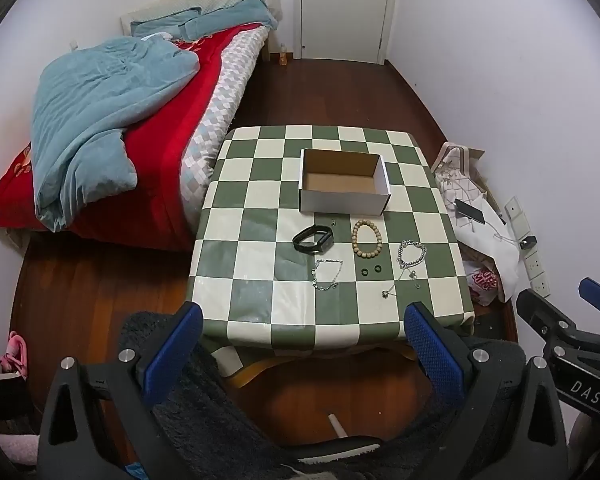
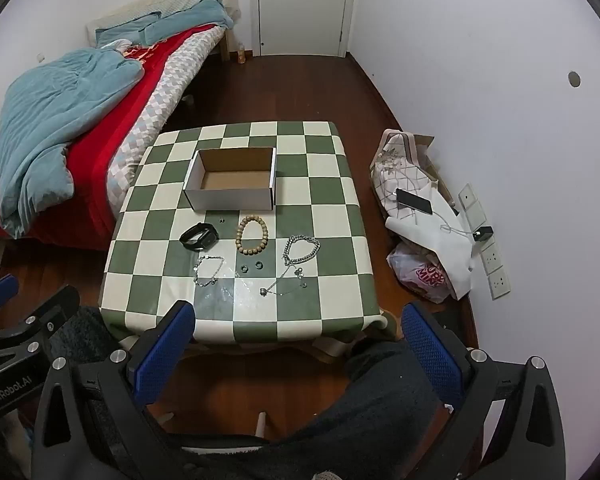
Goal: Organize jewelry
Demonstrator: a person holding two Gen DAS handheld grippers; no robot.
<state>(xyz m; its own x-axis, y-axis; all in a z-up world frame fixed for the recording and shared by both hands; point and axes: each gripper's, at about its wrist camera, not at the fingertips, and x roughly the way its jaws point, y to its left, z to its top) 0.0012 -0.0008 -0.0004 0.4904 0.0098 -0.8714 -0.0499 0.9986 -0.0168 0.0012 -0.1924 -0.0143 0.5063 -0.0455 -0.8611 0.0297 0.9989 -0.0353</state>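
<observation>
I hold both tools tilted steeply down short of the table (image 1: 252,320): the left gripper (image 1: 304,344) and right gripper (image 2: 300,340) are spread wide, holding nothing. Ahead, beyond the fingertips, lie one black band (image 1: 313,238), one bead bracelet (image 1: 367,238), two dark rings (image 1: 371,270), and silver chains (image 1: 327,275) near one open box (image 1: 344,178).

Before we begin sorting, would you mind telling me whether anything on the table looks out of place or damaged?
Nothing stands out. The cardboard box sits upright and empty on the checked tablecloth. In front of it, the black wristband, wooden bead bracelet, silver chains and two small dark rings lie spread apart, none visibly broken.
</observation>
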